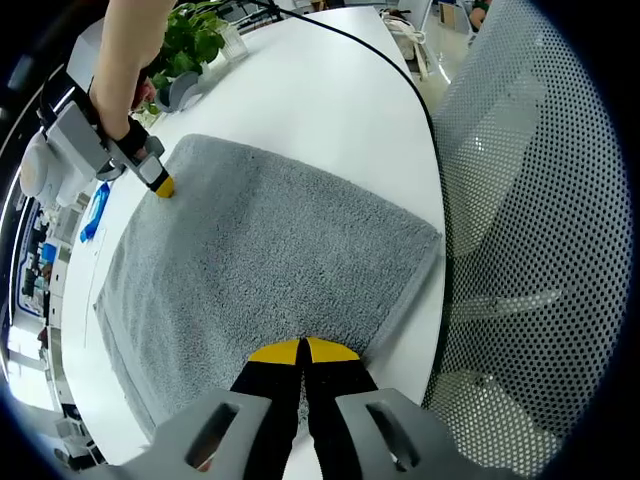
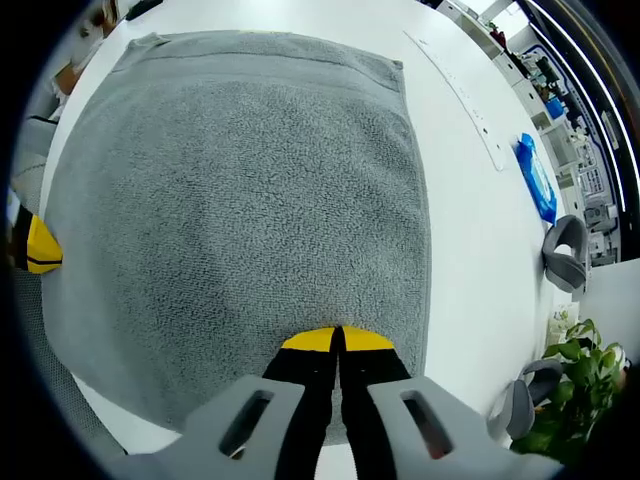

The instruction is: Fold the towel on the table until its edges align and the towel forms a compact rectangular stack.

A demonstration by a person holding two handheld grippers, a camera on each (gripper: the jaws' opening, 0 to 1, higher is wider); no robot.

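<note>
A grey towel lies flat on the white table. Its hemmed band runs along one side. My left gripper is shut, and its yellow tips rest over the towel's edge nearest the chair. No fabric shows between them. In the right gripper view the same towel spreads ahead, and my right gripper is shut with its tips low over the near edge. That right gripper, held by a person's hand, touches the towel's far edge in the left gripper view. The left gripper shows as a yellow tip at the towel's left side.
A mesh office chair stands close to the table edge on the right. A potted plant and a black cable lie at the far end. A blue packet, grey clips and a plant sit beyond the towel.
</note>
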